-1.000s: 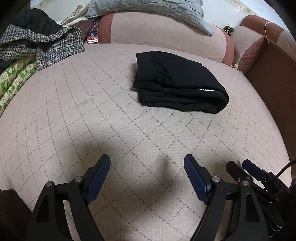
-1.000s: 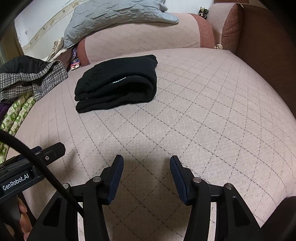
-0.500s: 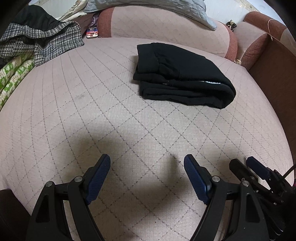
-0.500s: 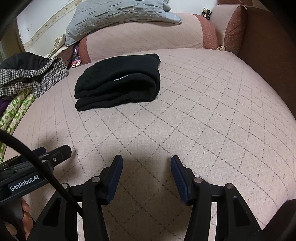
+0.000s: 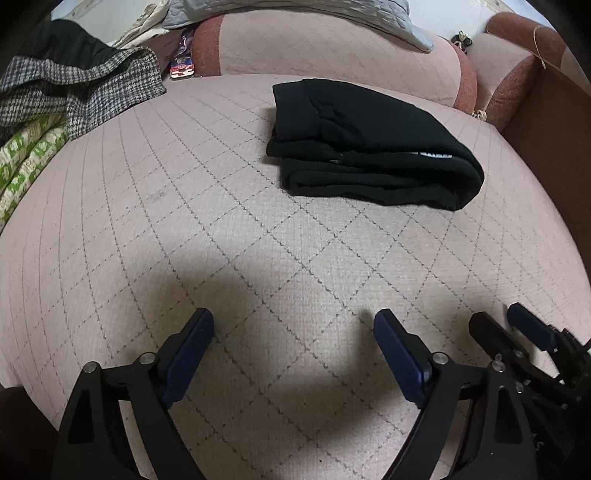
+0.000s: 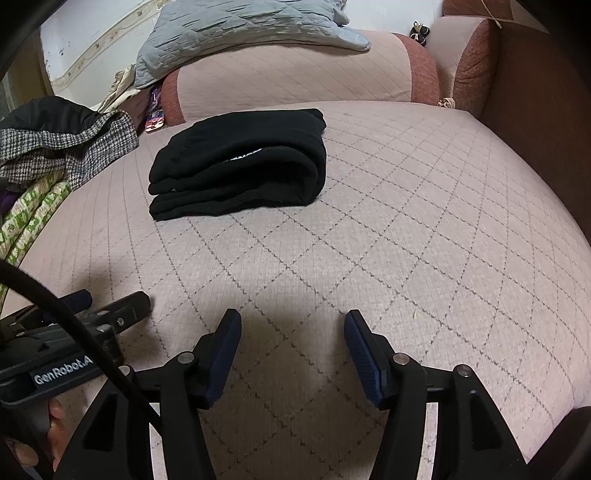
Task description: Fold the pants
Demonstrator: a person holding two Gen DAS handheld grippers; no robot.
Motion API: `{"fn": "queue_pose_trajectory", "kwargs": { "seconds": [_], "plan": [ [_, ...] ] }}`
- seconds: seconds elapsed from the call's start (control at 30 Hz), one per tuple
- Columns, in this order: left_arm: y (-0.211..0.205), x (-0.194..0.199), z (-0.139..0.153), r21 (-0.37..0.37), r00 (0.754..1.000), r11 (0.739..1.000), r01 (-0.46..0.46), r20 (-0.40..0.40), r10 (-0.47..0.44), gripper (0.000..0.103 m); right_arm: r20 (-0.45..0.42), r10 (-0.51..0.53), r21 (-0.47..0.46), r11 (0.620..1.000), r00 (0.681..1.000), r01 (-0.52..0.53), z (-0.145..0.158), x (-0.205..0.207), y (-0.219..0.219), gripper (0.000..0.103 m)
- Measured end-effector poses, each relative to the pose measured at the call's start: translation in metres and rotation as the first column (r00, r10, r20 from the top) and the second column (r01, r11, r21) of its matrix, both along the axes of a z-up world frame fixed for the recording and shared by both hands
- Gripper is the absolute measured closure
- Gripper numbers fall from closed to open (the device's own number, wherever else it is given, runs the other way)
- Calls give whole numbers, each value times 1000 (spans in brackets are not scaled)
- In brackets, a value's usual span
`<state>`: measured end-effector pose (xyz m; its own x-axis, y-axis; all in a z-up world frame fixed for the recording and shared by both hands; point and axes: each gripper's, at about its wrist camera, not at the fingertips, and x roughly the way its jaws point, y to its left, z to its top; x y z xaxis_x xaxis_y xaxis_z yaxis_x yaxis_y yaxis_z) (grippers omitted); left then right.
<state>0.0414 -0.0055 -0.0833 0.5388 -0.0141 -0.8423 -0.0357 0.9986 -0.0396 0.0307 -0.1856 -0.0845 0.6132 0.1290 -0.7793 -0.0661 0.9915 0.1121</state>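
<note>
Black pants (image 5: 369,151) lie folded into a thick, layered bundle on a pale pink quilted sofa seat (image 5: 221,229) stitched with a dark diamond grid. The bundle rests toward the back of the seat, just in front of a pink bolster cushion (image 5: 332,62) with rust-red ends. A small white label shows between the folded layers. In the right wrist view the same pants (image 6: 240,162) sit to the left of centre, rounded fold facing right.

The left gripper (image 5: 293,332) hangs low over the front of the seat, well apart from the pants, its two blue-padded fingers (image 5: 188,350) spread wide with nothing between them. The right gripper (image 6: 291,332) is also near the front of the seat, well clear of the pants, fingers spread and holding nothing. Each gripper shows at the edge of the other's view.

A grey quilted blanket (image 6: 236,33) drapes over the bolster. At the seat's left edge lie a houndstooth garment (image 5: 77,96) and a green-and-white patterned cloth (image 5: 26,162). A brown sofa arm (image 6: 535,110) rises at the seat's right edge.
</note>
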Motion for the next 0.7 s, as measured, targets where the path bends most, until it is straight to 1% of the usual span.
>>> {"fn": "queue_pose_trajectory", "kwargs": {
  "seconds": [0.1, 0.2, 0.27, 0.3, 0.33, 0.4, 0.47, 0.5, 0.53, 0.57, 0.63, 0.7],
  "plan": [
    [-4, 0, -2, 26, 1000, 1000, 10, 6, -10, 9, 4, 2, -2, 1000, 1000, -2, -1, 1, 0, 39],
    [-4, 0, -2, 19, 1000, 1000, 10, 11, -11, 9, 9, 2, 0, 1000, 1000, -2, 0, 1, -1, 39],
    [2, 3, 2, -32, 1000, 999, 9, 18, -8, 9, 17, -9, 14, 1000, 1000, 8, 4, 3, -5, 39],
    [8, 7, 6, -83, 1000, 997, 6, 23, -4, 9, 23, -13, 25, 1000, 1000, 12, 8, 6, -8, 39],
    [13, 11, 10, -118, 1000, 993, -3, 27, 6, 9, 29, -15, 33, 999, 999, 14, 12, 10, -11, 39],
    [23, 29, 18, -177, 1000, 984, -14, 25, 19, 9, 49, -22, 46, 999, 999, 20, 24, 25, -17, 39],
    [30, 50, 21, -240, 1000, 971, -6, 6, 8, 9, 58, -30, 101, 995, 998, 24, 35, 44, -25, 39],
    [34, 64, 21, -265, 1000, 964, -10, -4, 9, 9, 53, -35, 151, 988, 998, 27, 38, 57, -30, 39],
    [36, 74, 21, -272, 1000, 962, -17, -10, 15, 9, 42, -46, 203, 979, 998, 36, 40, 69, -36, 39],
    [38, 80, 21, -273, 1000, 962, -26, -11, 24, 9, 25, -57, 269, 962, 998, 48, 40, 82, -43, 39],
    [42, 88, 24, -287, 999, 957, -41, -6, 41, 9, -26, -51, 400, 915, 998, 58, 33, 107, -52, 39],
    [44, 91, 26, -304, 999, 952, -46, -1, 48, 9, -72, -34, 509, 858, 997, 66, 19, 128, -57, 39]
  ]
}}
